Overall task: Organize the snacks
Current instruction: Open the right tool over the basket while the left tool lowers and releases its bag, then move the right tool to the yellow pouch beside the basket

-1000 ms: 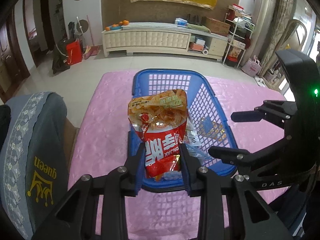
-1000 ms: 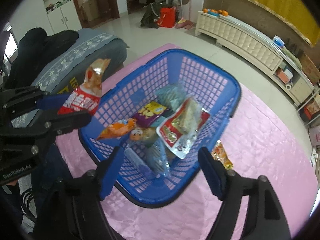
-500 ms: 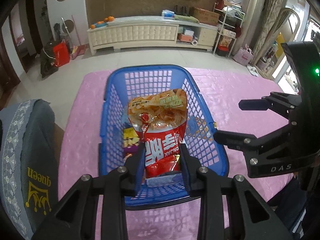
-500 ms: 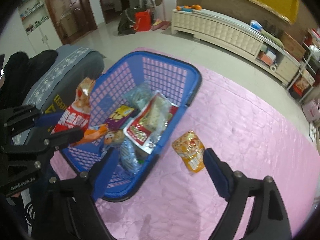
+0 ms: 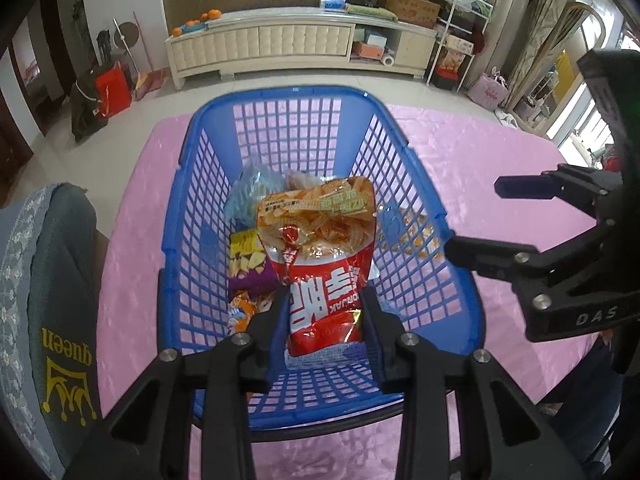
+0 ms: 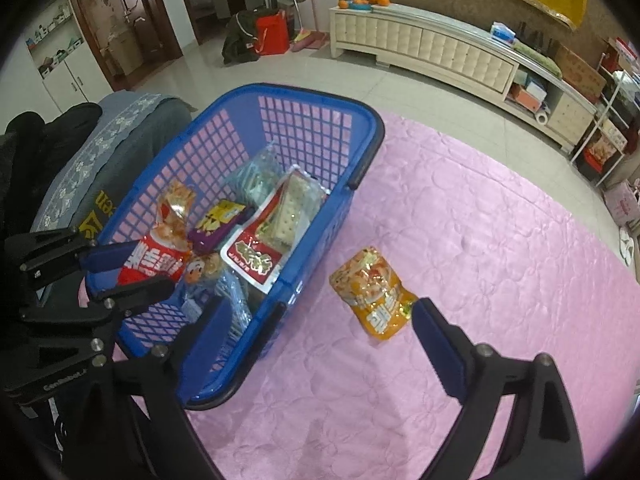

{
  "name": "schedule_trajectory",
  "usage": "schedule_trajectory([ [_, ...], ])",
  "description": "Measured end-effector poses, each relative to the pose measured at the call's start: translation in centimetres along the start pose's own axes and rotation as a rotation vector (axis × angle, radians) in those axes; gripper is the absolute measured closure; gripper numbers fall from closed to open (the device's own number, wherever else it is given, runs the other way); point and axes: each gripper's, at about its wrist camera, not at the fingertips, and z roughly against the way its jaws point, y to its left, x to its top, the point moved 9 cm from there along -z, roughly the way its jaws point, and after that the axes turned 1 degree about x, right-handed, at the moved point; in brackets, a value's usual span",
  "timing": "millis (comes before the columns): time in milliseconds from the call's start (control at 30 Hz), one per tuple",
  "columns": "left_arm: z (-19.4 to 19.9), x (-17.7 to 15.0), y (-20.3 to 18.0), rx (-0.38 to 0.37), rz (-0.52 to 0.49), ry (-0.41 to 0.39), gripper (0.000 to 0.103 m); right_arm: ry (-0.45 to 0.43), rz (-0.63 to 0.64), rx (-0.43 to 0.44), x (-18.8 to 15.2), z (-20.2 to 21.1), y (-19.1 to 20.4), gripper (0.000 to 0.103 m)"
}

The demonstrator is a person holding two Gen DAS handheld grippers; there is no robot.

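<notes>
Left tongs grip the red konjac snack packet by its lower end, hanging it over the blue basket, and they've just eased a touch wider. That's the risk: the pinch is low and the top-heavy packet could flop against the near rim instead of dropping clean. Right tongs have just been opening and stand wide with nothing between them, while the orange snack packet lies on the pink tabletop just ahead, between the tips.
</notes>
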Motion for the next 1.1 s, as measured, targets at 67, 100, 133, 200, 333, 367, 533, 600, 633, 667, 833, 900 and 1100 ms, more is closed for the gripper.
schedule_trajectory([
  [67,-0.4,-0.3,0.0,-0.002,0.005,0.014,0.068,0.002,-0.001,0.001,-0.1,-0.1,0.0,0.009],
  [100,-0.5,-0.5,0.1,0.002,0.003,0.017,0.067,0.004,-0.002,0.004,-0.1,0.0,0.0,0.009],
  [133,-0.7,-0.6,0.0,0.004,-0.002,0.019,0.067,0.003,-0.002,0.005,-0.2,0.0,0.0,0.009],
  [200,-1.0,-0.9,0.0,0.018,-0.007,0.027,0.061,0.003,-0.003,0.005,-0.3,0.0,0.0,0.009],
  [333,-0.6,-0.8,-0.4,-0.004,-0.001,0.007,0.038,-0.003,-0.005,0.003,-0.4,0.4,-0.1,0.009],
  [367,-0.3,-0.7,-0.6,0.001,-0.003,0.002,0.036,-0.005,-0.006,0.002,-0.4,0.5,-0.2,0.009],
  [533,0.8,-0.3,-0.8,0.013,-0.001,-0.009,0.032,-0.023,-0.021,-0.003,-0.3,1.5,-0.9,0.009],
  [600,1.4,0.0,-1.0,0.013,0.005,-0.021,0.031,-0.029,-0.028,-0.004,-0.4,1.9,-1.3,0.009],
  [633,1.7,0.2,-1.1,0.012,0.002,-0.024,0.031,-0.031,-0.029,-0.006,-0.4,2.1,-1.5,0.009],
  [667,1.8,0.4,-1.3,0.014,-0.007,-0.026,0.031,-0.031,-0.028,-0.010,-0.4,2.3,-1.6,0.009],
  [833,2.8,1.3,-1.9,0.031,-0.023,-0.039,0.031,-0.023,-0.009,-0.033,-0.3,3.0,-2.9,0.009],
  [900,2.9,1.7,-1.7,0.042,-0.019,-0.038,0.031,-0.019,-0.004,-0.040,-0.1,3.2,-3.3,0.009],
  [1100,2.6,3.5,-0.6,0.079,0.013,-0.018,0.031,-0.025,0.036,-0.079,0.8,3.3,-4.8,0.009],
])
